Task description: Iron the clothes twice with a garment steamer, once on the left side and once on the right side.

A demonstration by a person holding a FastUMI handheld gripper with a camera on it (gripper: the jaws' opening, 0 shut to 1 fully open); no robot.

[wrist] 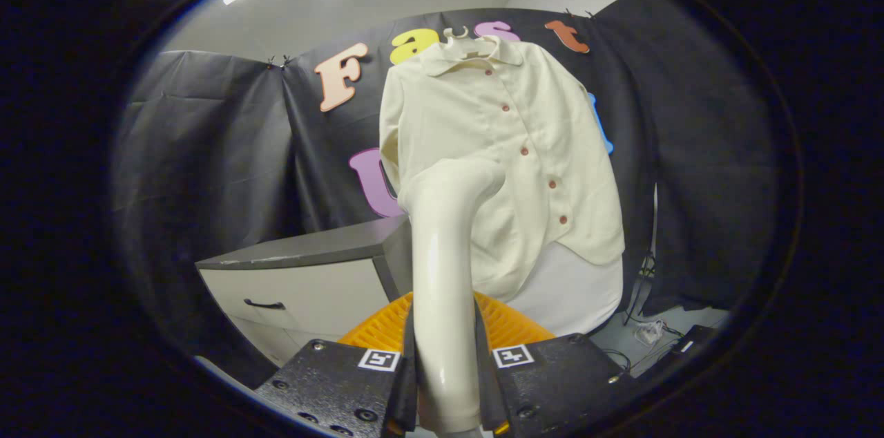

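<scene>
We are holding the steamer (445,265) against the shirt (504,148).
The gripper (445,383) is clamped on its handle (the shirt's hanging side nearer the cabinet (304,279)); next we are judging a slow downward stroke.

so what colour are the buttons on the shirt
Reddish-brown buttons run down the cream shirt, seen in the gripper view, beyond the steamer the claw grips.

Steamer (445,265) between fingers (404,383); shirt (504,148) beyond; cabinet (304,279) left of steamer.

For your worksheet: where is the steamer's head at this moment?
In the gripper view, the garment steamer, clamped between the gripper fingers, has its head against the hanging shirt, beside the button row.
</scene>
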